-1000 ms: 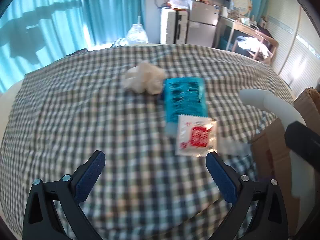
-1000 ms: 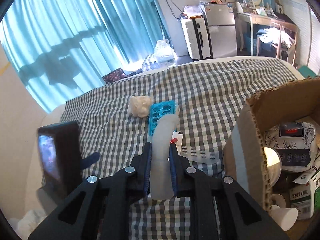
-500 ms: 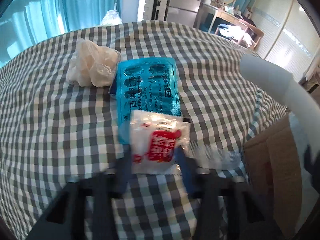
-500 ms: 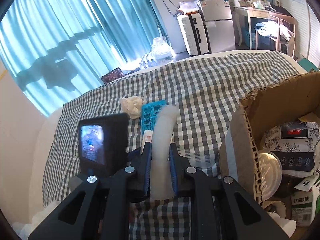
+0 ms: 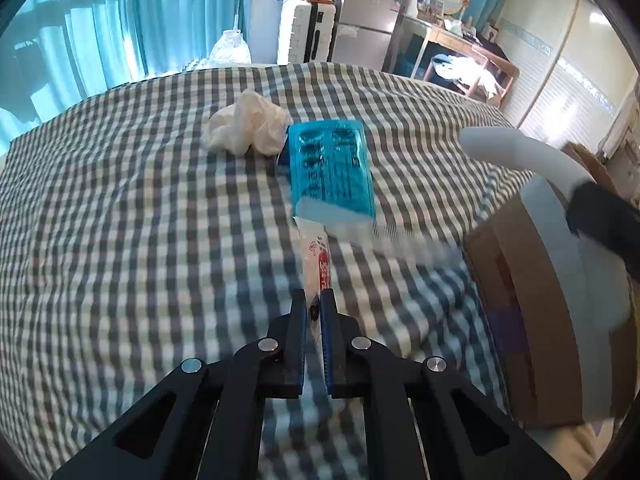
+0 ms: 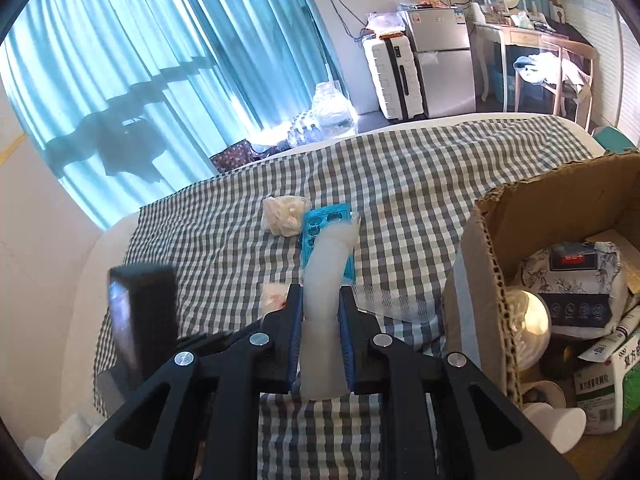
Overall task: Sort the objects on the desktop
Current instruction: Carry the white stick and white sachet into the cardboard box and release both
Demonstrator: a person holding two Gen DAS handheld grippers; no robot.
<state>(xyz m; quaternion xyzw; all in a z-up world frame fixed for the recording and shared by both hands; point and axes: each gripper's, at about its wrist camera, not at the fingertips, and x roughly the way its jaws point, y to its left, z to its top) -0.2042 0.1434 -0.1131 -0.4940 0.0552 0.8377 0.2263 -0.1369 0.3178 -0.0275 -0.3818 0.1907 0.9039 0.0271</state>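
Note:
My left gripper (image 5: 314, 300) is shut on a small white sachet with red print (image 5: 316, 258), held edge-on above the checked cloth. Beyond it lie a teal blister pack (image 5: 330, 168) and a crumpled white tissue (image 5: 248, 126). My right gripper (image 6: 320, 300) is shut on a curved white plastic piece (image 6: 326, 264), which also shows in the left wrist view (image 5: 532, 168) over the cardboard box (image 5: 520, 280). The blister pack (image 6: 320, 226) and tissue (image 6: 282, 214) show in the right wrist view too.
The open cardboard box (image 6: 486, 280) at the right holds a floral pouch (image 6: 576, 280), a medicine carton (image 6: 608, 384) and other items. A clear wrapper (image 6: 392, 304) lies beside the box. The left gripper's camera body (image 6: 144, 312) is at left.
My left gripper moved in, shut on the sachet and lifted it so it now stands edge-on. My right gripper kept hold of the white piece near the box.

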